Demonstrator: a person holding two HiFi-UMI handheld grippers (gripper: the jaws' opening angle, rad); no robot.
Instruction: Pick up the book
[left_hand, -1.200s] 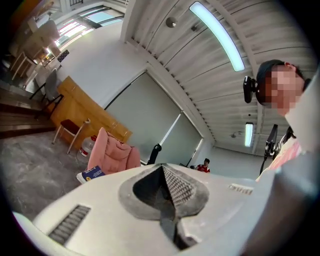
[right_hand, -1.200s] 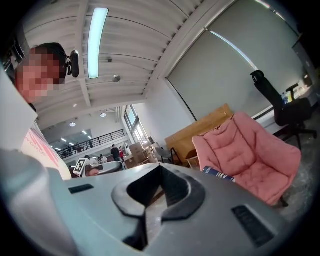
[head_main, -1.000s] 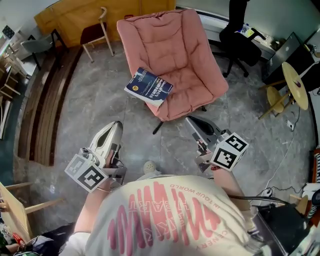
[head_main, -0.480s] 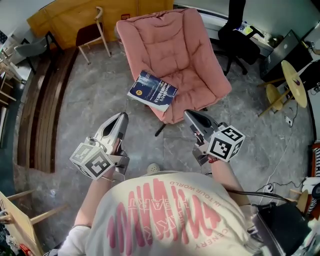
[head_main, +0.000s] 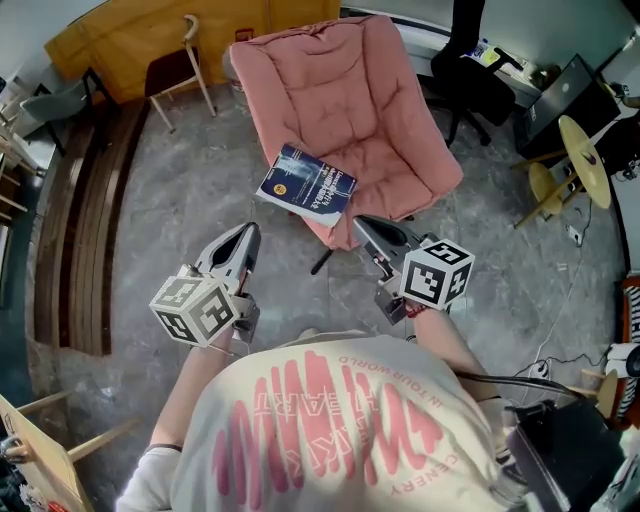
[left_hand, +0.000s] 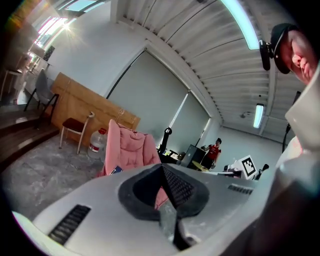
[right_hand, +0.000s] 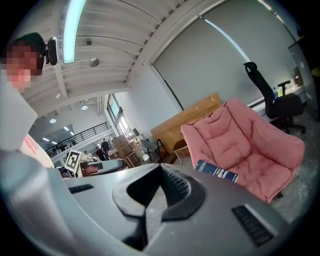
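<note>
A grey stone floor (head_main: 150, 200) is spreading under a pink padded chair (head_main: 350, 90), and the book (head_main: 308, 184) is lying flat on the front edge of its seat, one corner poking over the edge. Both grippers are hanging low in front of the chair with jaws pressed together and nothing in them. The book is sitting ahead of them and between them, its long side running crosswise to their reach. The right gripper (head_main: 358, 222) is looking slightly nearer (close to the book's near corner) than the left gripper (head_main: 247, 229).
</note>
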